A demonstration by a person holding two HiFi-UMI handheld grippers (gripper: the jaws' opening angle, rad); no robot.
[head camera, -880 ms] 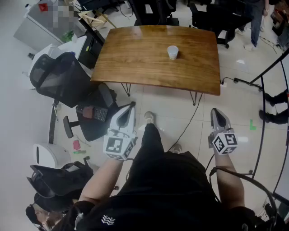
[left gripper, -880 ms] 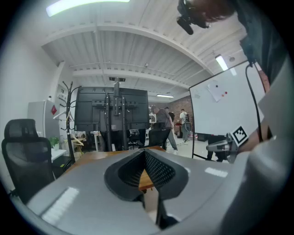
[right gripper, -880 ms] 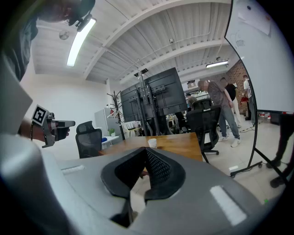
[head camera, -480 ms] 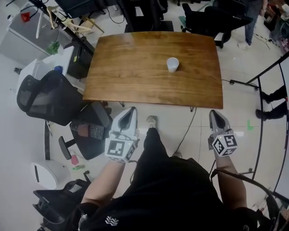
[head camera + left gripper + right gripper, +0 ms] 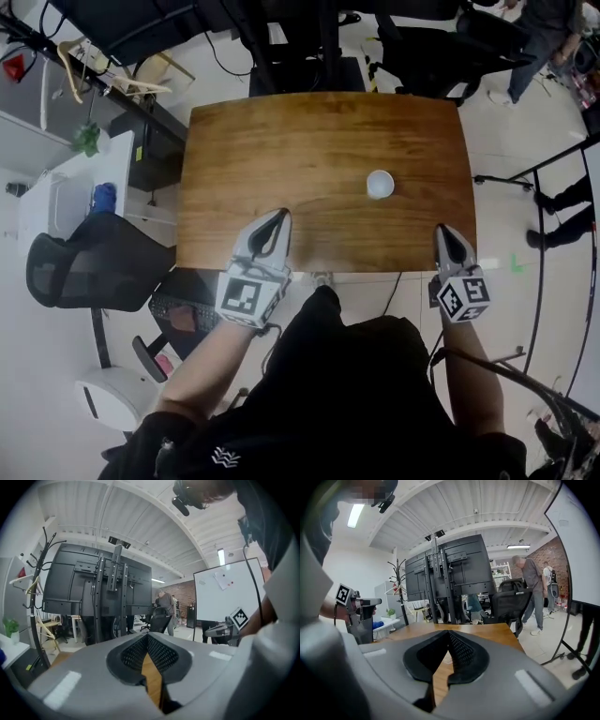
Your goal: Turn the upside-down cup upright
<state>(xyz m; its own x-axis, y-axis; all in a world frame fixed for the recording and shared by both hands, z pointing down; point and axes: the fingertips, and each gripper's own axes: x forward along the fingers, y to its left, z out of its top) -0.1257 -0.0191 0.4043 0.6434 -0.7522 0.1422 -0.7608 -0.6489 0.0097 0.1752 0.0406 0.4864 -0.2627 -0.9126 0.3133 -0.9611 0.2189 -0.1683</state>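
Cup (image 5: 380, 184) stands on the wooden table (image 5: 244, 159), well apart from my grippers. My left gripper (image 5: 279, 217) and right gripper (image 5: 442, 231) both have jaws closed together, holding nothing.

I am reading no words or numbers anywhere. My left gripper (image 5: 279, 217) and right gripper (image 5: 443, 230) are showing only black-and-white square markers (image 5: 242, 298), and my shirt (image 5: 356, 403) is showing a small white emblem (image 5: 223, 457).

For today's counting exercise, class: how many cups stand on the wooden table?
1. The white cup stands on the wooden table, right of its centre in the head view. Nothing on the tabletop could hide another.
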